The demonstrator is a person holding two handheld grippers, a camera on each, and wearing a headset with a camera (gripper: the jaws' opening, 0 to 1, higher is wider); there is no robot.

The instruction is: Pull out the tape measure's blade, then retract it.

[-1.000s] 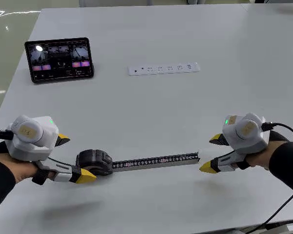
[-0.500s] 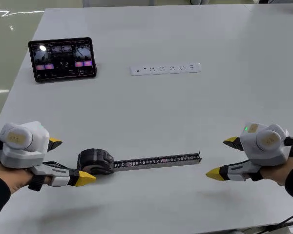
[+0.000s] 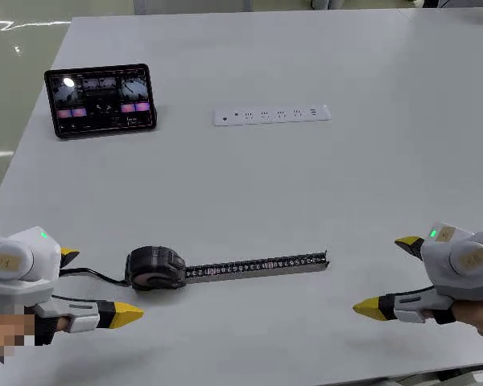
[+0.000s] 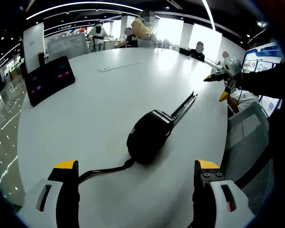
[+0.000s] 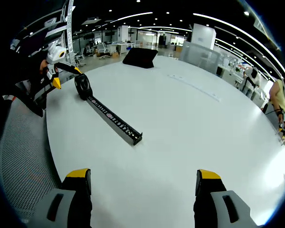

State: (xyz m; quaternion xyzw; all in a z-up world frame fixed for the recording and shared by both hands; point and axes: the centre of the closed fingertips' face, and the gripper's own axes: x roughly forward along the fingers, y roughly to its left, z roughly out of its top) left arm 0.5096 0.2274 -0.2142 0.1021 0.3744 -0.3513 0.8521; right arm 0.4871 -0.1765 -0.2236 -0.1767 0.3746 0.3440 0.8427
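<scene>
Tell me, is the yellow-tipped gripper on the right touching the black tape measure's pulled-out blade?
Apart. The right gripper view shows bare white table between the open right gripper and the blade.

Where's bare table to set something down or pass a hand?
Bare: the wide band of table between the power strip and the extended blade, and the far right beyond the blade's tip. Crowded: the near left, where the tape measure case and its cord lie, with the tablet behind.
</scene>
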